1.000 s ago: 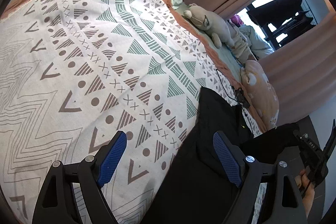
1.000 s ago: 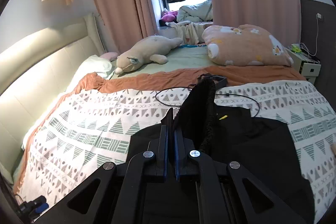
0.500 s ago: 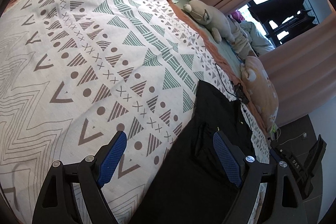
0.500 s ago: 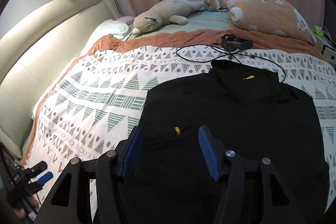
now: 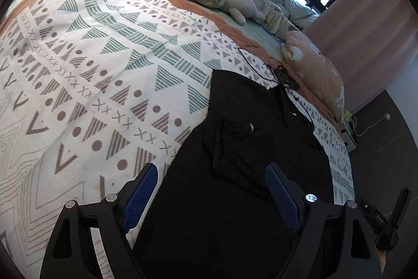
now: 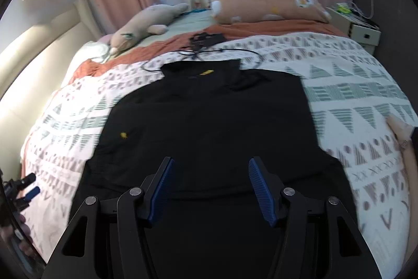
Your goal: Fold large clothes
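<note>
Black garment (image 6: 209, 127) spread flat on the patterned bedspread (image 5: 86, 64), both left gripper (image 5: 209, 196) and right gripper (image 6: 210, 187) agape and empty; next, probably pinching an edge to fold.

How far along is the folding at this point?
Early stage. Done: the black garment lies spread on the patterned blanket, one sleeve apparently folded in over the body. In hand: nothing; left gripper and right gripper hang open above it. Left: the remaining folds; it has not been folded into a compact stack.
</note>
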